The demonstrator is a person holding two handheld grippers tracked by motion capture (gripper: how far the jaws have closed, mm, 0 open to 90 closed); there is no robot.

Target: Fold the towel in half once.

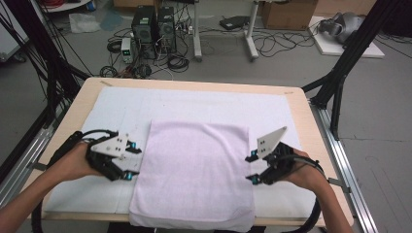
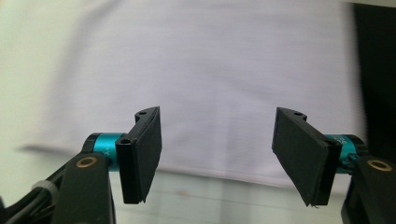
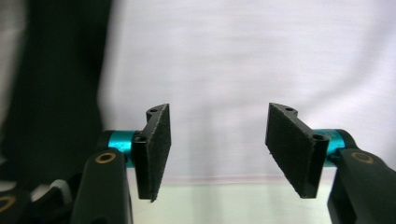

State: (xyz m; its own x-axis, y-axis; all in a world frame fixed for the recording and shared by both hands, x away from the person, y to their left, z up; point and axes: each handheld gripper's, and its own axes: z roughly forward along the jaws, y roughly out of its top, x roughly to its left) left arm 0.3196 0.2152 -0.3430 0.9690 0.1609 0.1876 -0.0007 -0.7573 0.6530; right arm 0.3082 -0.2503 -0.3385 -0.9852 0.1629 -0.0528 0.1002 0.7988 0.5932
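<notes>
Table (image 1: 303, 114): light wood top, covered over most of its area by a white sheet (image 1: 121, 109) lying flat.

Towel (image 1: 194, 170): pale lilac, folded to a rectangle, lies on the white sheet at the middle of the table's near half. Its near edge overhangs the table's near rim. Surface flat, no raised corners seen. In the left gripper view the towel (image 2: 210, 70) spans the frame beyond the jaws, its edge running just past the pad tips; in the right gripper view the towel (image 3: 243, 70) likewise lies beyond the jaws.

Left gripper (image 1: 132, 162): held in the person's left hand (image 1: 73, 162), just beside the towel's left edge, pointing inward across it. Jaws stand apart, nothing between the pads; the left gripper (image 2: 222, 156) shows a clear gap with only cloth behind it.

Right gripper (image 1: 250, 169): held in the person's right hand (image 1: 308, 174), at the towel's right edge, pointing inward. Jaws apart, pads bare; the right gripper (image 3: 219, 151) shows the same clear gap.

Neither gripper holds the towel. Whether the tips touch the cloth cannot be told.
</notes>
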